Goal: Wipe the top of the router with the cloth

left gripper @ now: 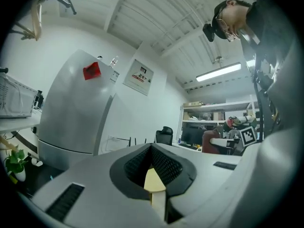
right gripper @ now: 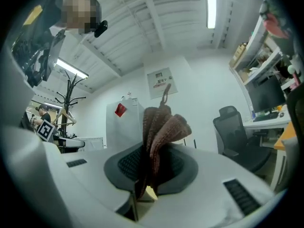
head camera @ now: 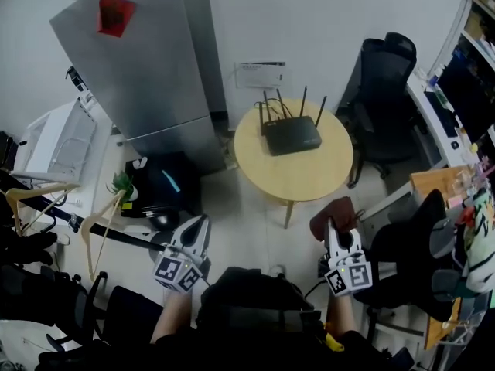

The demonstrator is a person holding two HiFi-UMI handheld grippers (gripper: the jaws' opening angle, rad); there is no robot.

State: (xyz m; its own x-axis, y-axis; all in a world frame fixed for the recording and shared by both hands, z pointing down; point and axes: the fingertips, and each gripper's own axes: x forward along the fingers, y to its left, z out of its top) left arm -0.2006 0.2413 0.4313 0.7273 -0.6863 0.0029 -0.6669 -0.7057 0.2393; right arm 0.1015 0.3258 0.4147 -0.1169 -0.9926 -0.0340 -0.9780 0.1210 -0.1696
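The black router [head camera: 290, 135], with several antennas up, sits on the round yellow table [head camera: 325, 172] in the head view, well ahead of both grippers. My right gripper [head camera: 334, 226] is low at the right, short of the table, and is shut on a dark red knitted cloth [head camera: 332, 213]. In the right gripper view the cloth [right gripper: 161, 127] stands up in folds out of the closed jaws of the right gripper [right gripper: 151, 167]. My left gripper [head camera: 201, 224] hangs at the left over the floor. In its own view the left gripper [left gripper: 153, 151] is shut with nothing in it.
A tall grey fridge [head camera: 147, 60] with a red tag stands at the back left. A black office chair [head camera: 383, 76] is behind the table, and a desk [head camera: 445, 110] runs along the right. A black box [head camera: 166, 185], a small plant [head camera: 121, 182] and wooden hangers [head camera: 97, 222] are at the left.
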